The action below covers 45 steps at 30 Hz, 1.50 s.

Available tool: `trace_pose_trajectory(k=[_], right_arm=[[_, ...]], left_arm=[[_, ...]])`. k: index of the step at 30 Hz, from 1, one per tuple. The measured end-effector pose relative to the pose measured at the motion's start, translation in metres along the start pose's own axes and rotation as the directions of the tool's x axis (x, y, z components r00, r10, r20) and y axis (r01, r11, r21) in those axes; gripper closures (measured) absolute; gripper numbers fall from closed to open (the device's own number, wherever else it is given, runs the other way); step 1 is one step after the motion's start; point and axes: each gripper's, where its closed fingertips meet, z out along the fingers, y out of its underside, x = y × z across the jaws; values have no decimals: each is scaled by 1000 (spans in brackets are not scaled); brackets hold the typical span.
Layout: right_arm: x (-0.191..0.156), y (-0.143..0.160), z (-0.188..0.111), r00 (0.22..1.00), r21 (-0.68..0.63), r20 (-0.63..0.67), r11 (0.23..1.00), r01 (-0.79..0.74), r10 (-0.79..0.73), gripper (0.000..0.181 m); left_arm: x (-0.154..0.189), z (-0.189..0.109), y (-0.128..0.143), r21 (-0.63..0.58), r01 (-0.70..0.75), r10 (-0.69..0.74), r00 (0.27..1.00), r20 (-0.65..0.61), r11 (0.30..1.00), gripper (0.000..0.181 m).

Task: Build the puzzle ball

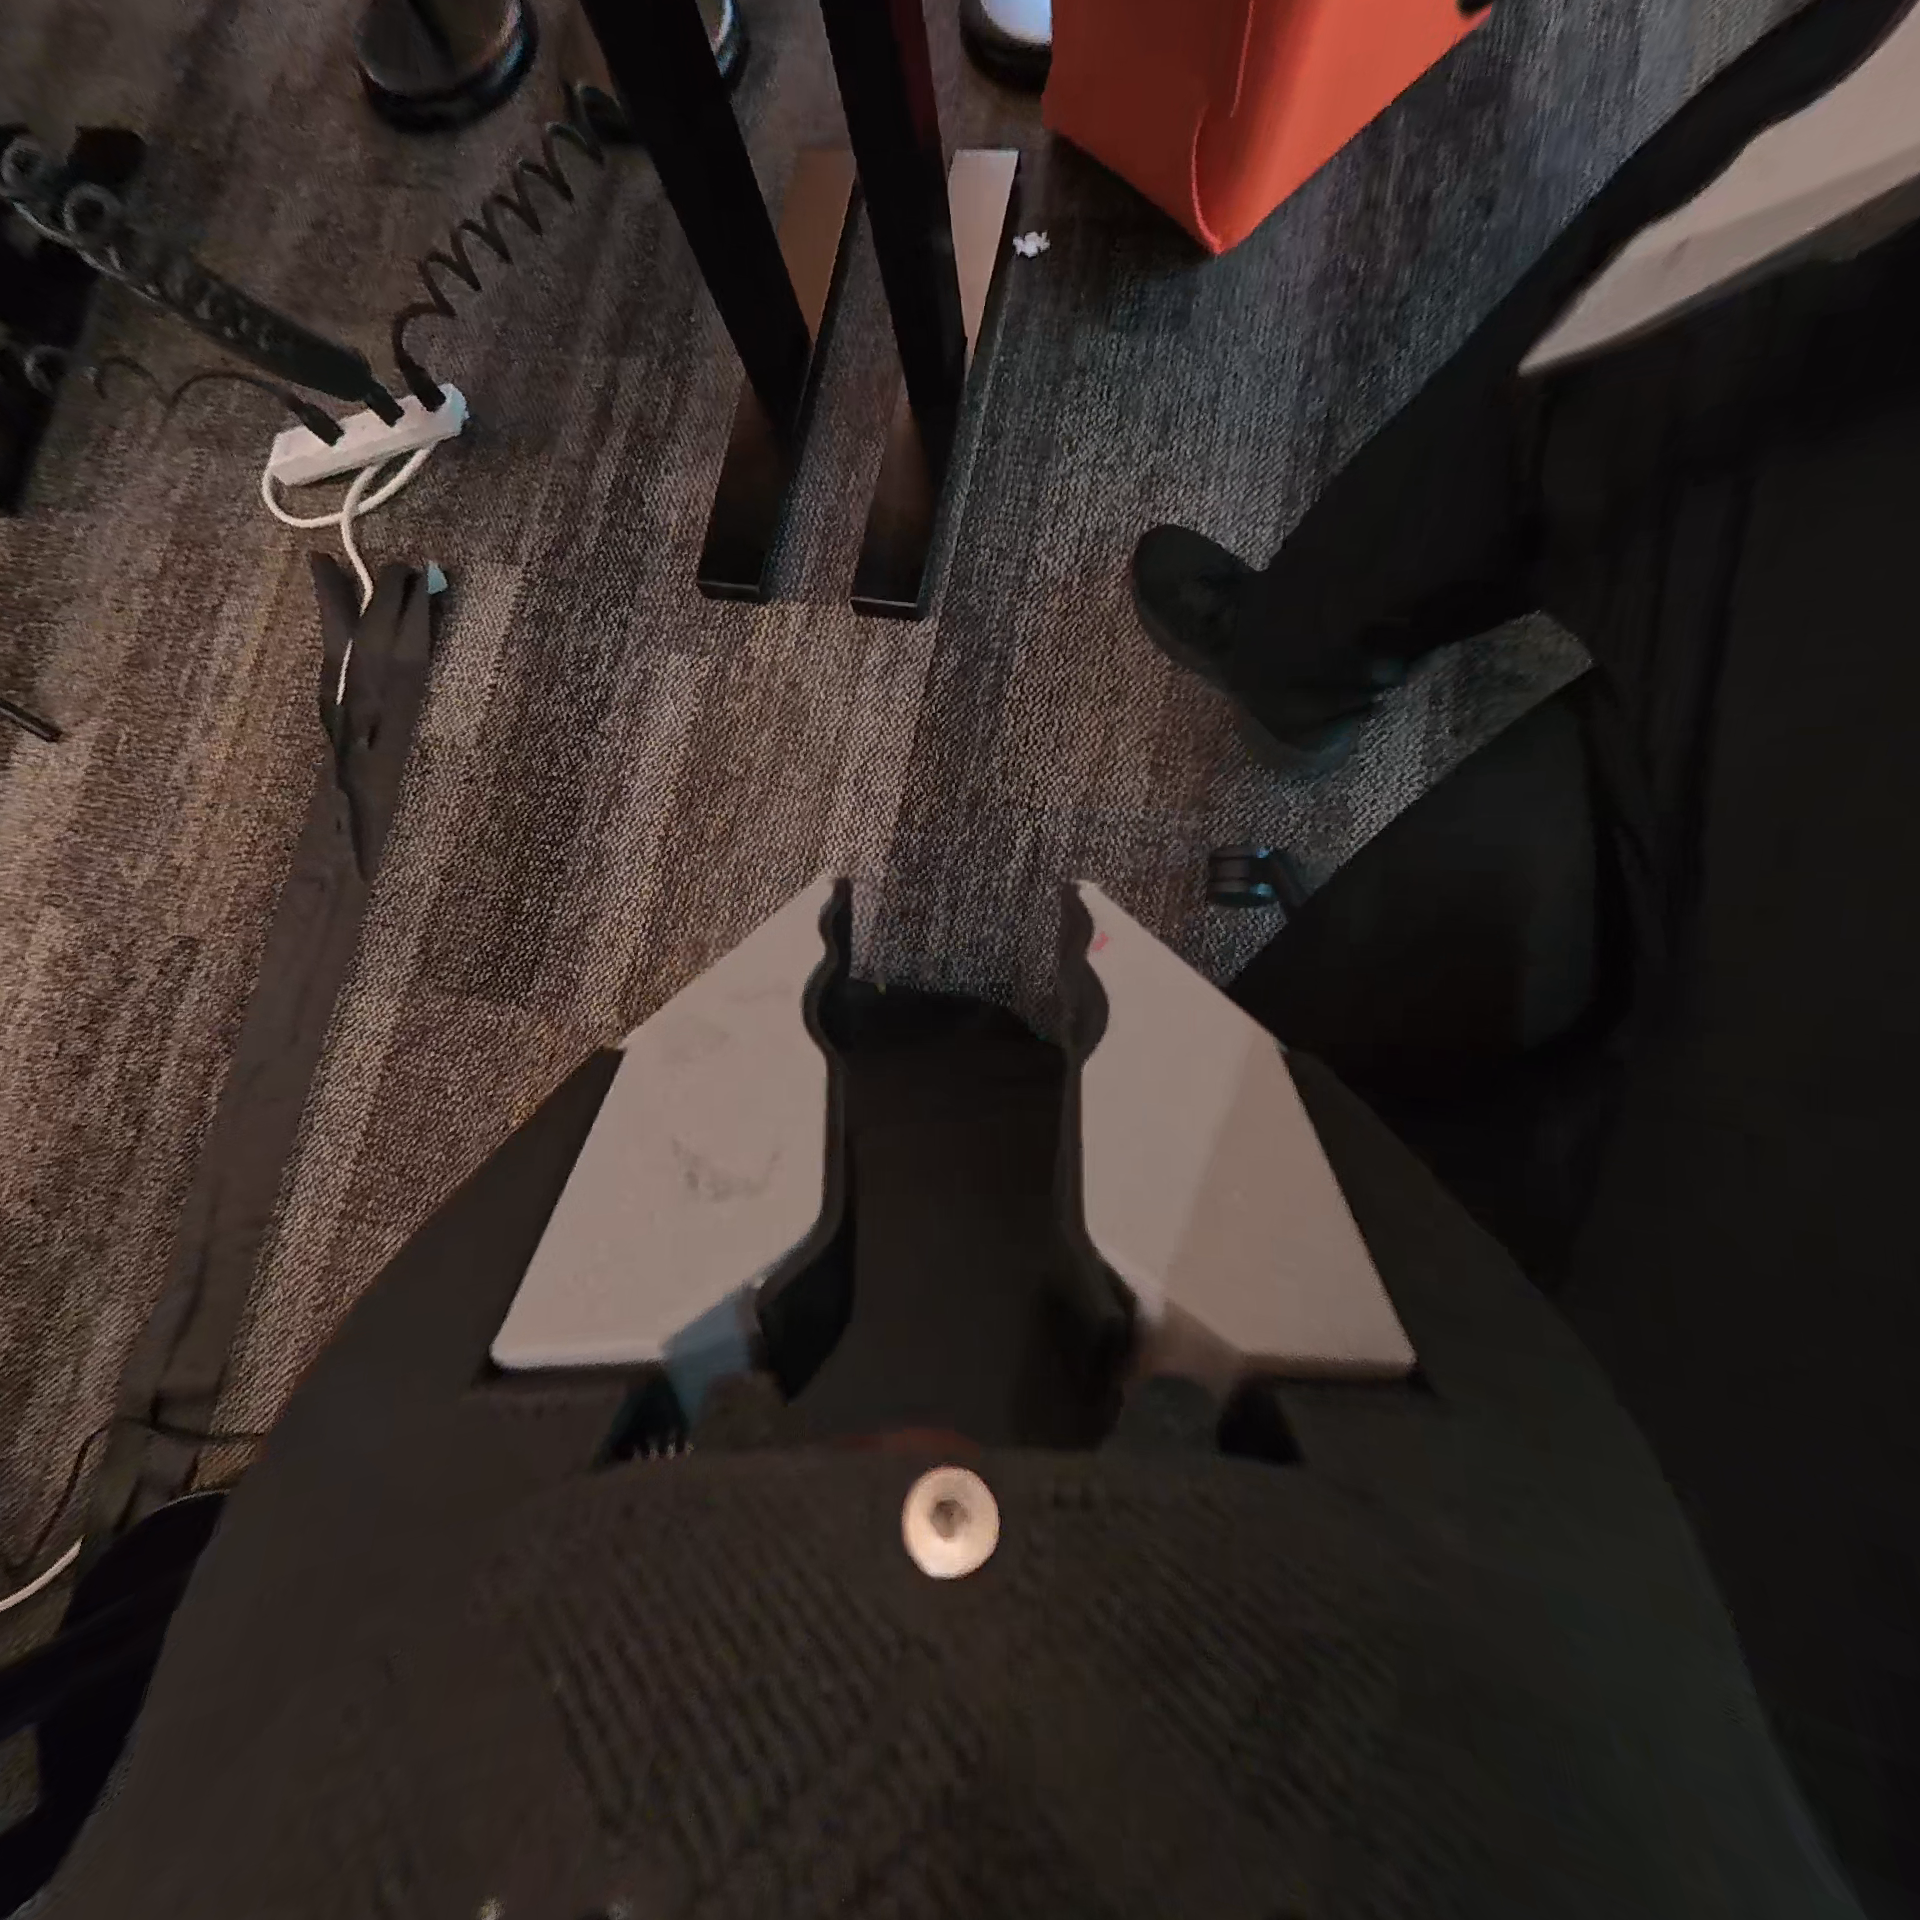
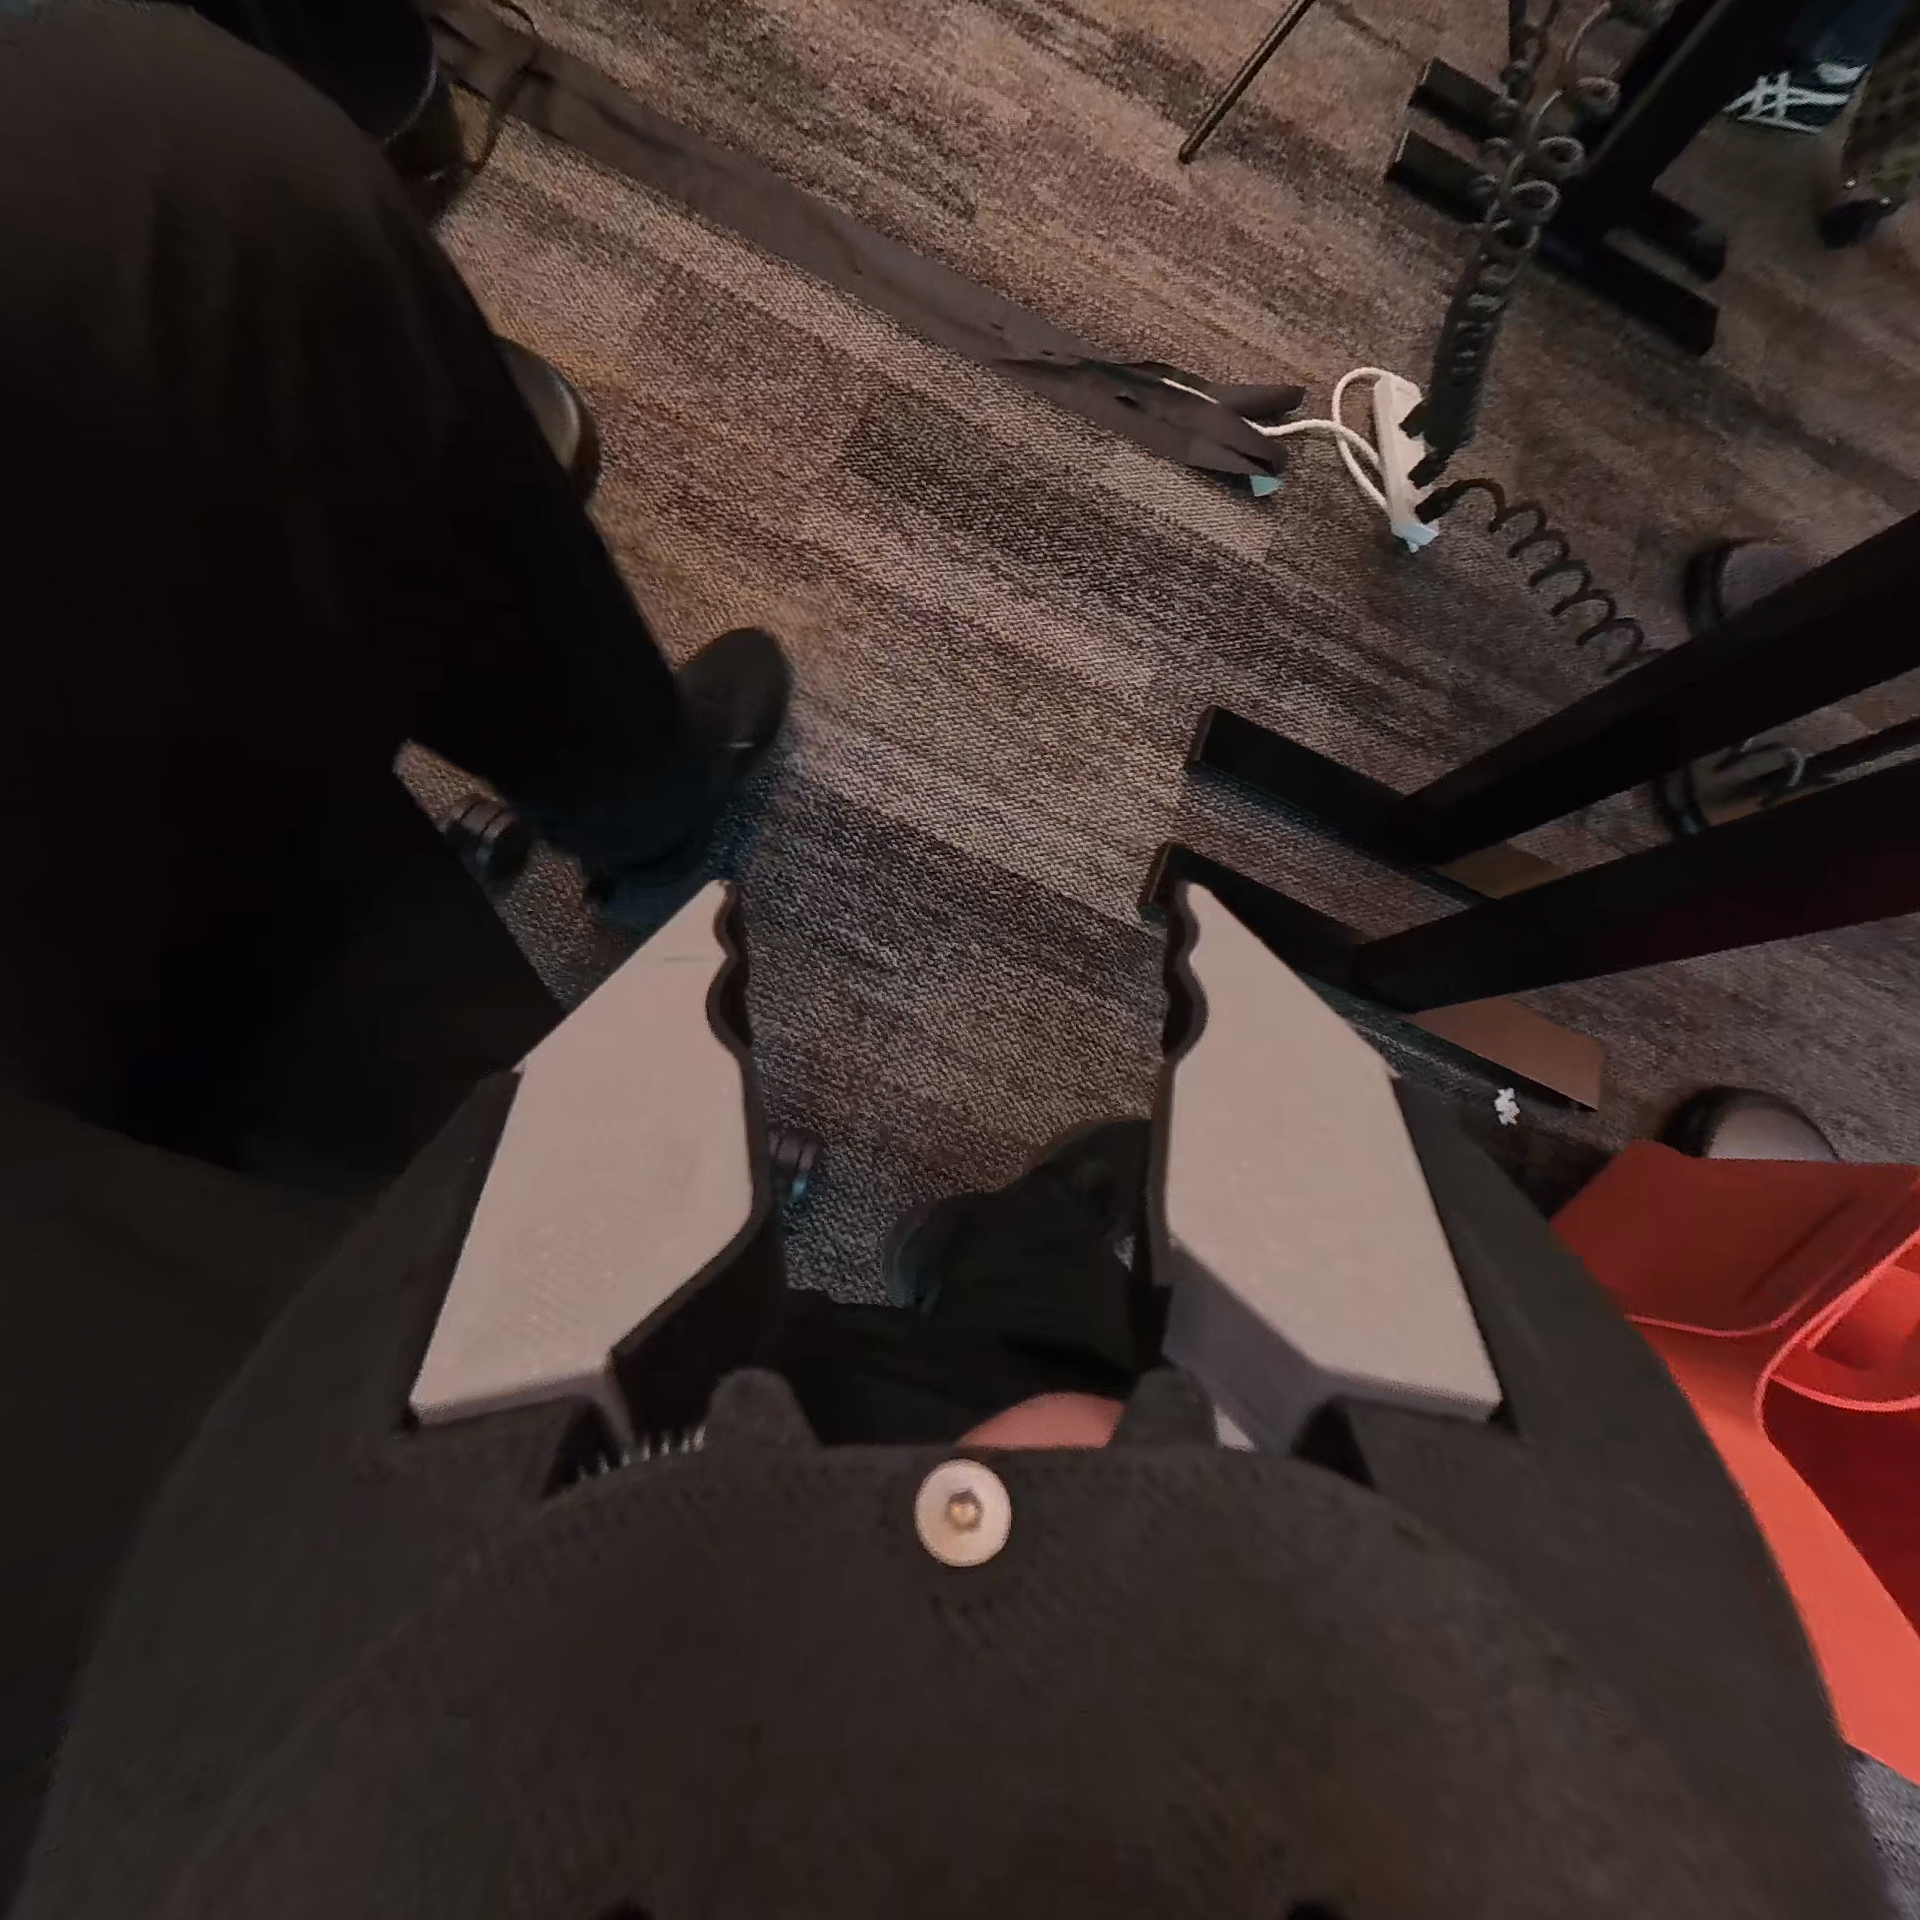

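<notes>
Both grippers point down at grey carpet [image 1: 644, 790], and no puzzle ball or piece of one shows in either view, so where it lies cannot be told.

Left wrist view, left to right: one white power strip [image 1: 364, 436] lies far left with one coiled black cable [image 1: 499, 229] plugged in; one strip of dark tape [image 1: 364, 707] runs along the floor nearer. Two black table legs [image 1: 748, 312] stand far centre. The left gripper [image 1: 956, 935] has its two fingers apart with nothing between them. One orange box [image 1: 1226, 104] sits far right, and one black shoe [image 1: 1236, 634] stands to the right.

Right wrist view: one black shoe [image 2: 717, 727] on the left, a second [image 2: 997, 1226] near, between the fingers' bases. The right gripper [image 2: 956, 966] is spread wide, holding nothing. The orange box [image 2: 1766, 1351] is on the near right.
</notes>
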Motion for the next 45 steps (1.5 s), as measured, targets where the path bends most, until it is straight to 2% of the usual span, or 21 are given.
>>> trace_pose_trajectory(k=[5, 7, 10, 13, 17, 20, 23, 26, 30, 33, 37, 41, 45], right_arm=[[13, 19, 7, 999, -72, -32, 997, -10, 7, 103], [31, 42, 10, 994, -175, -101, 983, -60, 42, 109], [38, 74, 14, 983, -273, -98, 945, -179, 158, 112], [43, 96, 19, 973, -342, -110, 911, -230, 204, 109], [61, 113, 28, 970, -370, -174, 902, -223, 169, 111], [81, 131, 50, 972, -414, -201, 888, -200, 125, 110], [112, 154, 83, 966, -490, -237, 846, -211, 104, 109], [146, 163, 121, 942, -489, -308, 827, -278, 134, 111], [174, 187, 175, 924, -559, -345, 756, -341, 162, 105], [191, 219, 214, 921, -634, -354, 683, -363, 162, 103], [228, 268, 283, 902, -656, -391, 632, -413, 183, 108], [291, 344, 352, 846, -651, -495, 561, -511, 196, 108], [362, 413, 390, 727, -552, -641, 510, -660, 246, 108]], left_arm=[[2, 5, 9, -26, 39, -40, 999, -21, 999, 133], [3, 5, 10, -40, 67, -69, 997, -37, 997, 131], [-6, 4, 3, -17, 43, -43, 999, 12, 999, 134], [1, 9, 0, -23, 80, -81, 996, -39, 997, 133], [7, 18, -5, -27, 107, -109, 990, -90, 994, 132], [7, 28, -16, -22, 156, -158, 973, -170, 987, 131], [-15, 48, -24, -24, 167, -169, 970, -174, 986, 130], [-54, 76, -30, -18, 143, -144, 984, -106, 990, 130], [-120, 134, -33, 23, 113, -113, 993, 20, 993, 141], [-149, 199, -14, -16, 162, -162, 987, 18, 987, 140], [-168, 283, 24, -71, 224, -227, 973, -39, 972, 140], [-178, 352, 96, -198, 236, -260, 960, -102, 951, 135], [-189, 389, 168, -260, 264, -298, 949, -101, 929, 135]])
